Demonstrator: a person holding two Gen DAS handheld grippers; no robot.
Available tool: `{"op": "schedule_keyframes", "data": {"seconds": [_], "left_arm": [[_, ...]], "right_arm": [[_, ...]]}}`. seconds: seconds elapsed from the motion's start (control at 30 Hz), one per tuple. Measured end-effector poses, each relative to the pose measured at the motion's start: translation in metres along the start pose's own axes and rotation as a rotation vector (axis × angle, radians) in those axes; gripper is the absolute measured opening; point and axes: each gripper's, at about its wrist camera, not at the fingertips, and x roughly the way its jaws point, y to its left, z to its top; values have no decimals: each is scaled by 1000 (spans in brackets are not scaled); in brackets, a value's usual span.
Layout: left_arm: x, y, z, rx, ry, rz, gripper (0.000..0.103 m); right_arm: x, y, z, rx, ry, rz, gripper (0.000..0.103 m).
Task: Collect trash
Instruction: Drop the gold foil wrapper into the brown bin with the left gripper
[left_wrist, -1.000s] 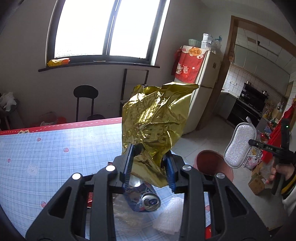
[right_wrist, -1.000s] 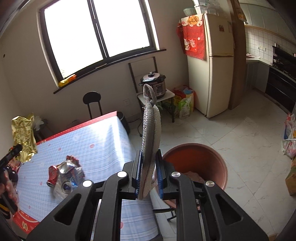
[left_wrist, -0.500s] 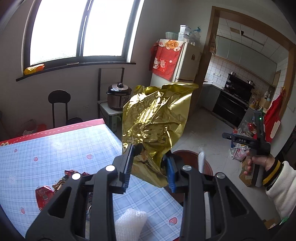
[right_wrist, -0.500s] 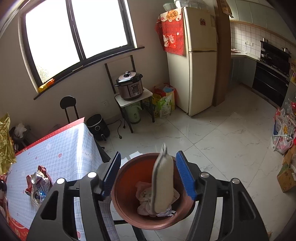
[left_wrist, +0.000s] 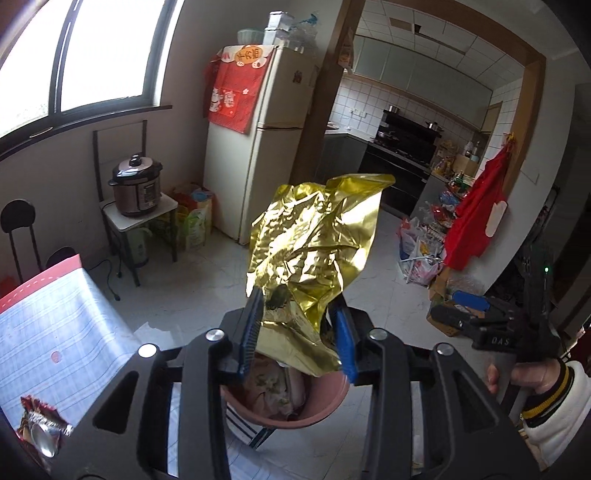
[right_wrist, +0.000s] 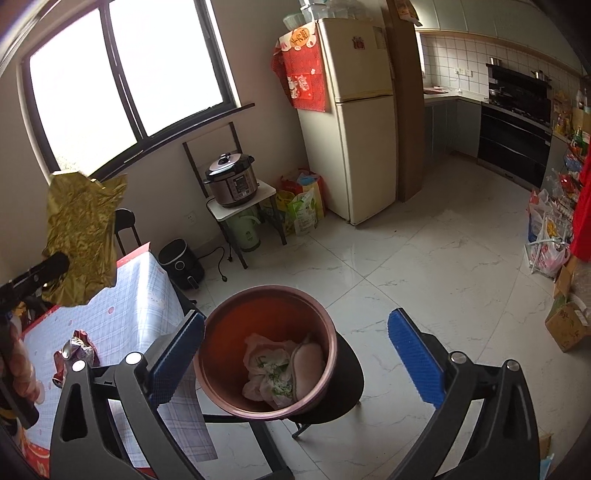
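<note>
My left gripper (left_wrist: 297, 334) is shut on a crumpled gold foil bag (left_wrist: 314, 251) and holds it just above the brown trash bin (left_wrist: 325, 400). The gold bag also shows in the right wrist view (right_wrist: 79, 240), at the far left above the table. My right gripper (right_wrist: 295, 354) is open and empty above the bin (right_wrist: 266, 295), which stands on a black stool. Inside the bin lie a white plastic bag (right_wrist: 267, 369) and the pale pad (right_wrist: 308, 360). Crushed cans and wrappers (right_wrist: 75, 352) lie on the blue checked table (right_wrist: 147, 295).
A fridge (right_wrist: 354, 147) stands at the back wall, with a pressure cooker (right_wrist: 231, 181) on a small stand beside it. A black air fryer (right_wrist: 181, 264) sits on the floor by the table. Bags and boxes (right_wrist: 550, 251) line the right side. The floor is white tile.
My left gripper has swung right from the table with the gold bag to above the bin. My right gripper opened and the pad dropped into the bin.
</note>
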Motion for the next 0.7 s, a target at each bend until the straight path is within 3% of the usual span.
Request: {"op": "schedule_keyframes", "data": {"seconds": [0.03, 0.07, 0.17, 0.23, 0.43, 0.7], "left_arm": [[4, -5, 4, 10, -17, -1, 74], [5, -7, 7, 20, -35, 6, 80], [2, -10, 11, 34, -55, 25, 84], [-7, -5, 9, 30, -67, 49, 98], [-46, 33, -6, -23, -82, 203, 97], [-141, 106, -38, -112, -154, 371, 98]], "right_arm": [[-3, -4, -1, 7, -2, -7, 98], [-5, -6, -2, 12, -4, -12, 98], [-11, -10, -4, 21, -14, -23, 98], [-13, -8, -4, 27, -16, -25, 98], [-14, 7, -4, 28, -23, -10, 98], [-11, 58, -7, -23, -25, 53, 98]]}}
